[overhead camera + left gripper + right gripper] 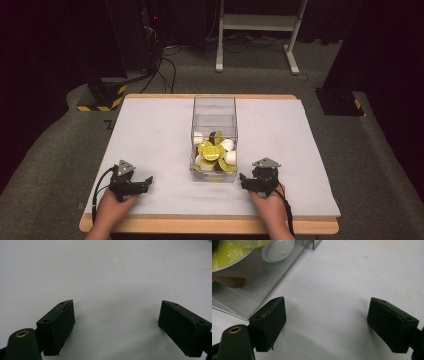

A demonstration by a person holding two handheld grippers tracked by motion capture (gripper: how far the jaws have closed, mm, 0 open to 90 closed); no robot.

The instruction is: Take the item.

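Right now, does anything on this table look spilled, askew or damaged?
Nothing stands out. The clear box stands square mid-table with the coffee pods heaped inside, none loose on the white mat. The left gripper and right gripper rest open on the mat either side, holding nothing.

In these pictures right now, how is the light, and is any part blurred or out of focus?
High view: the white table is brightly lit, the room behind is nearly black, and the clear box of capsules looks slightly soft. Left gripper view: even light, with faint shadows under the open left tongs. Right gripper view: the box corner is blurred, and soft shadows lie under the open right tongs.
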